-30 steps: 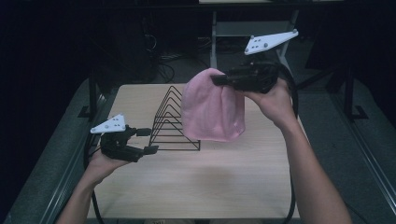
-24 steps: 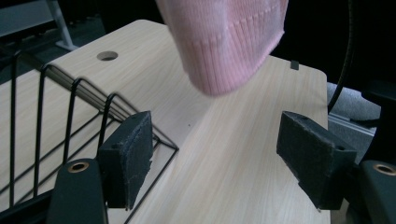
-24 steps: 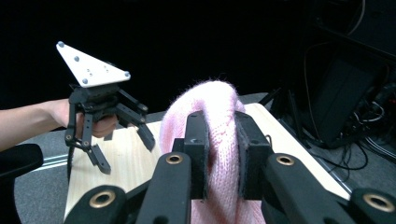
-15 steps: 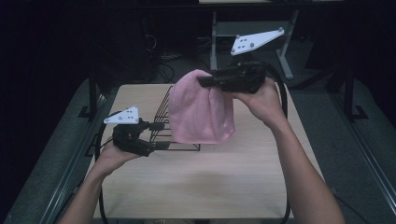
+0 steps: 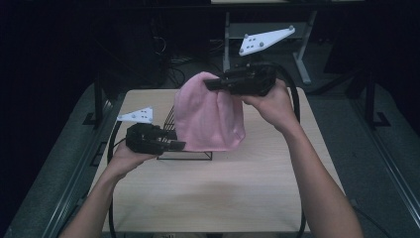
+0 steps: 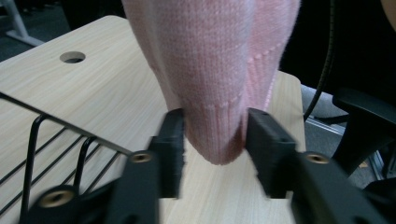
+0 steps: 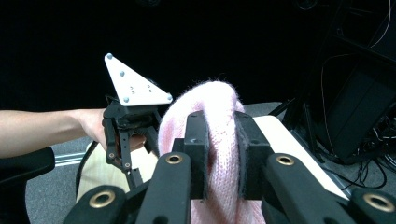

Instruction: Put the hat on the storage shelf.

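A pink knit hat [image 5: 210,119] hangs over the table, held up at its crown by my right gripper [image 5: 210,85], which is shut on it. In the right gripper view the crown [image 7: 187,116] is pinched tight between the two pads of that gripper [image 7: 219,135]. My left gripper [image 5: 181,145] is at the hat's lower left corner. In the left gripper view the hem [image 6: 219,70] sits between its open jaws [image 6: 215,140], and the fabric brushes both pads. The left gripper also appears farther off in the right gripper view [image 7: 128,158].
A black wire rack [image 5: 185,157] stands on the light wooden table [image 5: 223,193], behind and under the hat; its bars [image 6: 46,135] lie just left of my left gripper. The table has a cable hole [image 6: 72,57]. Dark floor and desk legs lie beyond.
The right gripper carried the hat left and slightly lower, over the rack. The left gripper moved right and brought its jaws around the hat's lower corner.
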### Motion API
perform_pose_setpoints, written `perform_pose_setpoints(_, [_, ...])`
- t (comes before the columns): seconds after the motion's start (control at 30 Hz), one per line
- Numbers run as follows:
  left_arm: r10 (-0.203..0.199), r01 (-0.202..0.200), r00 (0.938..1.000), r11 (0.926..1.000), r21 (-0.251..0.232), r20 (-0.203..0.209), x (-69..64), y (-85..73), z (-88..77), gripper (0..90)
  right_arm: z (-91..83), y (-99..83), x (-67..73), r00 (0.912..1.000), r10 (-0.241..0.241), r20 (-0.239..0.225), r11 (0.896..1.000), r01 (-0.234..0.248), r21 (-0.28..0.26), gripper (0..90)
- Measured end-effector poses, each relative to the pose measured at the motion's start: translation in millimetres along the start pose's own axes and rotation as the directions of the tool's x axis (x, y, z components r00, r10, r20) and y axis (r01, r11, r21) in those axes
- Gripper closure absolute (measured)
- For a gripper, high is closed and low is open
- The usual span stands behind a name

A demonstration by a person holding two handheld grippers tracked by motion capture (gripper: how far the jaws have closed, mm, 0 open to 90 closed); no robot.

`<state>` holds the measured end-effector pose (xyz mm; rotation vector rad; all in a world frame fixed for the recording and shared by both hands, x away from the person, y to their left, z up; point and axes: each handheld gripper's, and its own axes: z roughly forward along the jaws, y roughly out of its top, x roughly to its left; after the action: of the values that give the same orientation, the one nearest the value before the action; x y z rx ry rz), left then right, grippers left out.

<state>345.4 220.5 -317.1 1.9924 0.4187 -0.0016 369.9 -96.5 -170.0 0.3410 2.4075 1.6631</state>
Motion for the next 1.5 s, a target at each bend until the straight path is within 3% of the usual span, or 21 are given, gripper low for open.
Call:
perform_pose_setpoints(0.17, [0.02,-0.02,0.9998,0.9997,0.015,-0.006,3.0,7.1,-2.1,78.5,1.3,0.5,-4.7,0.9999,0.005,0.012,1.0,-0.005,0.004,76.9])
perform_pose_setpoints(0.27, [0.033,-0.031,0.9988,0.999,0.031,-0.036,6.2,11.9,-5.4,81.8,2.2,1.2,-8.7,0.9997,0.007,0.022,1.0,-0.007,0.002,76.9])
perform_pose_setpoints(0.47, [0.042,-0.035,0.9934,0.9972,0.067,-0.107,15.5,20.8,-12.8,82.8,5.1,-1.1,-21.4,0.9984,0.035,0.045,0.999,-0.035,-0.001,76.9])
perform_pose_setpoints(0.6, [0.041,-0.031,0.9901,0.9966,0.077,-0.135,27.1,25.6,-19.5,82.7,8.5,-0.7,-26.8,0.996,0.031,0.084,0.999,-0.03,-0.012,76.7])
perform_pose_setpoints(0.8, [0.035,-0.018,0.9812,0.9957,0.091,-0.19,39.2,30.1,-23.4,82.7,18.9,2.8,-35.8,0.994,0.025,0.107,1.0,-0.024,-0.011,76.8])
perform_pose_setpoints(1.2, [0.027,0.009,0.9713,0.9887,0.15,-0.236,57.2,26.1,-12.8,82.6,35.2,-3.3,-51.4,0.9911,0.015,0.132,0.999,-0.02,0.035,76.7])
perform_pose_setpoints(1.37, [0.034,0.008,0.9666,0.9865,0.164,-0.254,59.9,22.3,-11.7,82.4,41.4,-5.9,-54.0,0.9926,0.014,0.121,0.999,-0.019,0.038,76.7])
perform_pose_setpoints(1.5, [0.017,0.025,0.9668,0.9867,0.161,-0.255,62.3,17.3,-13.9,82.1,47.0,-6.8,-53.7,0.9947,0.013,0.102,0.999,-0.017,0.037,76.5])
